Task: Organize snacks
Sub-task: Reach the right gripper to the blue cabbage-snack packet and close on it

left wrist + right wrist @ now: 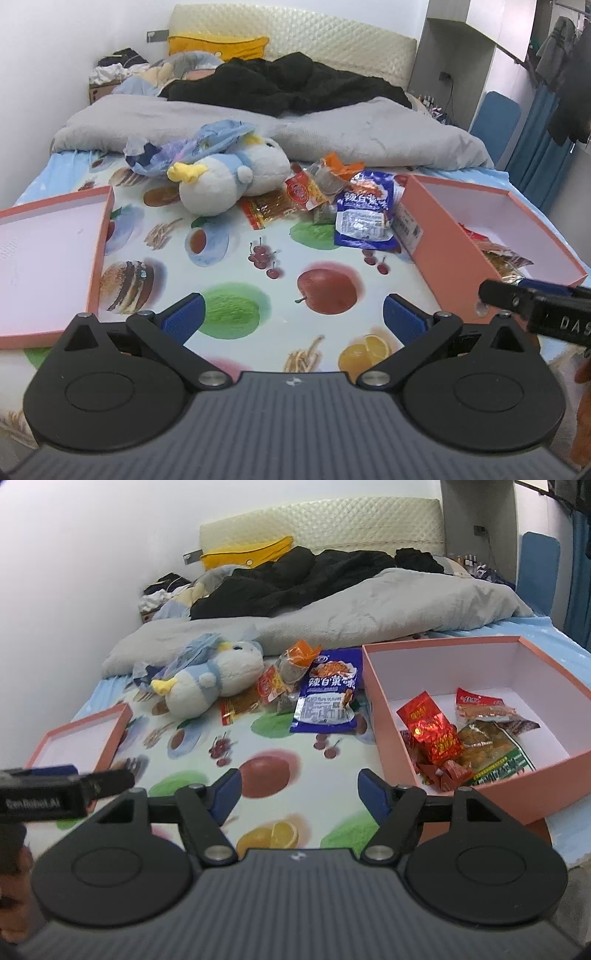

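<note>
A pink box (480, 794) sits on the bed at the right, holding a red foil packet (430, 727) and several other snack packs. Loose snacks lie in the middle of the bed beside it: a blue packet (327, 698) (364, 212), a red and orange packet (273, 205) and an orange-topped clear one (295, 657). My left gripper (293, 317) hangs open over the fruit-print sheet, nothing between its fingers. My right gripper (300, 790) is open too, empty, just left of the box's near corner.
The pink box lid (48, 258) lies upturned at the left. A white and blue plush bird (229, 173) rests beside the snacks. A grey blanket (332, 129) and black clothes (288, 85) cover the far half of the bed.
</note>
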### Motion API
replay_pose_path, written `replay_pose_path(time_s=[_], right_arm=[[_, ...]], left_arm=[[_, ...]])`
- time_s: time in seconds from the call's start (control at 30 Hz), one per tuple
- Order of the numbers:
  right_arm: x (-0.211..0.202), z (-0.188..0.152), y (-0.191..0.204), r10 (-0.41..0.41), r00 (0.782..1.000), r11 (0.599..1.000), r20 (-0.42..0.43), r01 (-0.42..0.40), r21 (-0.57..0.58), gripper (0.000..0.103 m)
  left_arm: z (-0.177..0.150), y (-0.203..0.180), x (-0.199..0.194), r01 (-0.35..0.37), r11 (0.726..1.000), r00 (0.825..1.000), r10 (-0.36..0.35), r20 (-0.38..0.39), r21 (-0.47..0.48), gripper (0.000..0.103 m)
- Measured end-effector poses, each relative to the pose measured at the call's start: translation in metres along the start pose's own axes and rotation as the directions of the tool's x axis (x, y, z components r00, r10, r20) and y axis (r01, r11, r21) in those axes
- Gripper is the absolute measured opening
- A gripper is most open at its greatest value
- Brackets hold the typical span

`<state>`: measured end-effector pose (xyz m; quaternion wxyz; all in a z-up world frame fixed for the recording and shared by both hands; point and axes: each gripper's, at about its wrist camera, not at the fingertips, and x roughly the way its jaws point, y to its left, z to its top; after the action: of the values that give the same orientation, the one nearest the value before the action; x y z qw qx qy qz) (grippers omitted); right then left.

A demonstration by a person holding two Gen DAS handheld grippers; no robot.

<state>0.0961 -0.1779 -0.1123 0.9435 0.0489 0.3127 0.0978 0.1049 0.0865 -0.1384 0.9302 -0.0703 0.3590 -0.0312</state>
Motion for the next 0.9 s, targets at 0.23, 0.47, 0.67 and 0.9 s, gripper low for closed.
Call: replay_pose_path(time_s=[0.23, 0.47, 0.67, 0.9], right_arm=[[0.038, 0.010, 0.003, -0.023, 1.000, 0.997, -0.018, 0.022, -0.072, 0.071], [0.096, 0.028, 0.012, -0.038, 0.998, 0.994, -0.054, 0.032, -0.109, 0.071], [0.167, 0.054, 0.011, -0.073, 0.994, 0.994, -0.076, 0.066, -0.083, 0.071], [0.247, 0.080, -0.001, -0.120, 0.980, 0.992, -0.160, 0.123, 0.008, 0.071]], left_arm=[[0.007, 0.014, 0.053, 0.048, 0.998, 0.997, -0.050, -0.065, -0.029, 0.102], [0.034, 0.020, 0.130, 0.073, 0.997, 0.994, -0.070, -0.082, 0.030, 0.099], [0.060, 0.018, 0.215, 0.096, 0.981, 0.992, -0.079, -0.099, 0.171, 0.094], [0.079, 0.017, 0.295, 0.094, 0.951, 0.989, -0.054, -0.139, 0.296, 0.089]])
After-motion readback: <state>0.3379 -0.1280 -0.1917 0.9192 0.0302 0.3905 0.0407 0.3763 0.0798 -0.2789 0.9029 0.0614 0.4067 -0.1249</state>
